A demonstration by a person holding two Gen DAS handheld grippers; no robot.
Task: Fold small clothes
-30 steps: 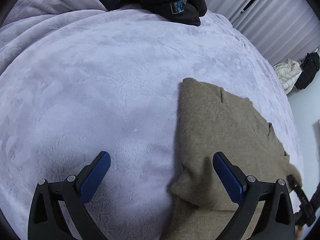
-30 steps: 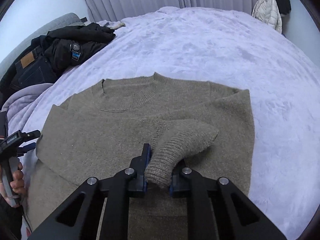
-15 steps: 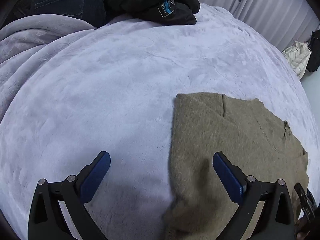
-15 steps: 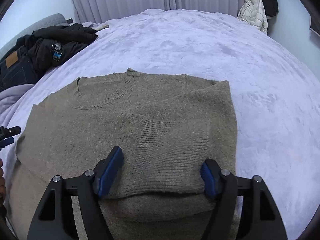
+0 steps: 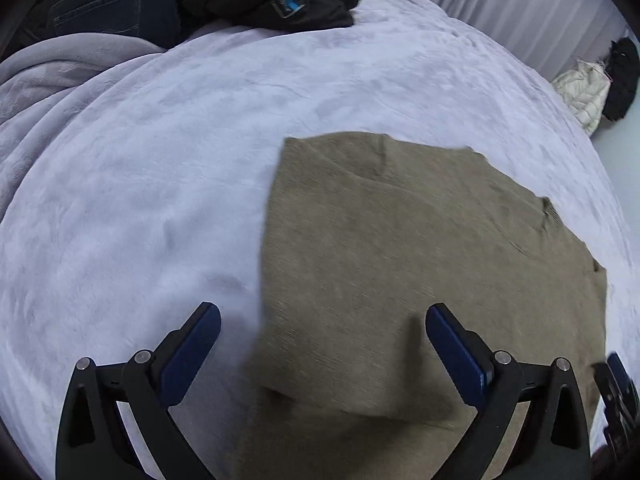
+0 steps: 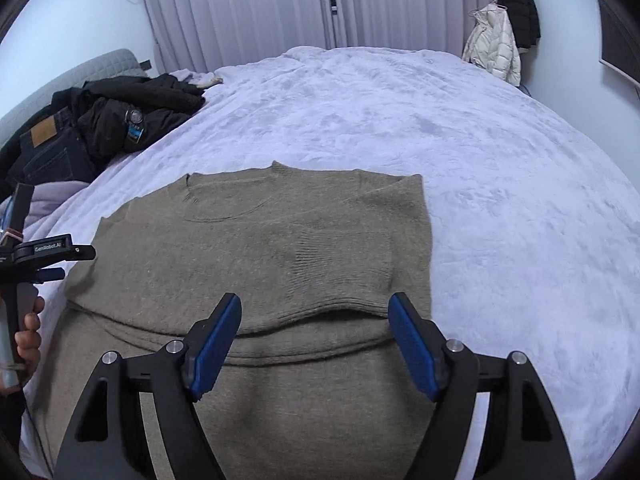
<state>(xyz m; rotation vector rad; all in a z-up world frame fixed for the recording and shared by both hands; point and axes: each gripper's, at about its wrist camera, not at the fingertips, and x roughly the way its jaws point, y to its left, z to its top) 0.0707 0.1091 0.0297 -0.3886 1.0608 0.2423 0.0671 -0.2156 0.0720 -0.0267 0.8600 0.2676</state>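
An olive-brown knit sweater (image 6: 256, 256) lies flat on the bed, collar away from me, with both sleeves folded in across the chest; the right sleeve's ribbed cuff (image 6: 344, 264) lies on top. It also shows in the left wrist view (image 5: 400, 248). My right gripper (image 6: 316, 344) is open and empty, just above the sweater's lower half. My left gripper (image 5: 320, 352) is open and empty over the sweater's left edge; it also shows in the right wrist view (image 6: 44, 256) at the far left.
The bed is covered by a pale lilac plush blanket (image 6: 460, 128). A black jacket (image 6: 132, 116) and dark jeans (image 6: 52, 152) are piled at the far left. A grey blanket (image 5: 60, 64) is bunched there too. Coats (image 6: 496, 40) hang by the curtains.
My right gripper opened, let go of the sleeve cuff, which now lies flat on the chest, and drew back. My left gripper moved right, over the sweater's edge.
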